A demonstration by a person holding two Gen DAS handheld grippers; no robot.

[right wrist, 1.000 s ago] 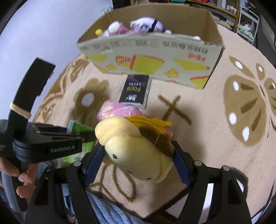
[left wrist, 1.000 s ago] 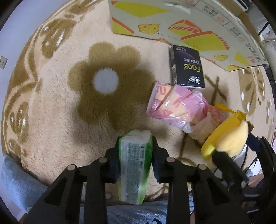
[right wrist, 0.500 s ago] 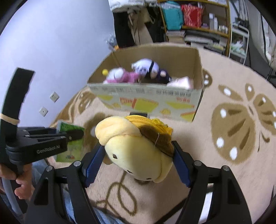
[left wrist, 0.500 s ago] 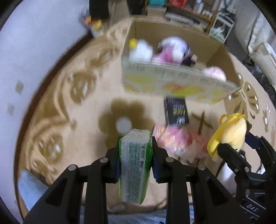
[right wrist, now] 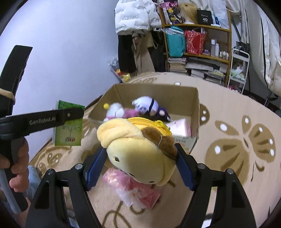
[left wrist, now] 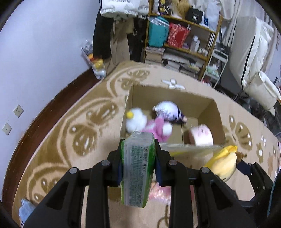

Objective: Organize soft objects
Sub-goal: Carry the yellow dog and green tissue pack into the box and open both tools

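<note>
Clamped between the blue-padded fingers (left wrist: 157,168) of the left gripper (left wrist: 138,166) was a green-and-white plastic-wrapped tissue pack (left wrist: 137,168), standing on edge with its small print facing the camera. In the right wrist view this same pack (right wrist: 68,122) showed behind the black arm of the left gripper (right wrist: 70,114), whose handle a hand (right wrist: 17,168) gripped at the left edge. Beyond the pack, on the beige carpet with brown butterfly and flower patterns (left wrist: 70,133), sat an open brown cardboard box (left wrist: 175,98). Inside it, from left to right, lay a white plush toy with a yellow dot (left wrist: 136,120), a pink plush (left wrist: 158,127) touching it, a white-and-purple plush doll (left wrist: 168,111) toward the back, and a pale pink round soft item (left wrist: 201,136) against the near wall.

Further right, the right gripper (right wrist: 140,166) had its blue pads (right wrist: 95,166) pressed against both sides of a yellow plush pouch with a brown patch and a yellow zipper (right wrist: 138,149), held above the carpet in front of the box. From the left wrist camera this pouch (left wrist: 223,164) appeared low on the right, near the box's front corner. Beneath it on the carpet lay a pink soft bundle in clear plastic wrap (right wrist: 133,189). Behind the box stood a wooden shelf with books and bags (right wrist: 198,45), and a white padded jacket (right wrist: 135,15) hung by the wall.
</note>
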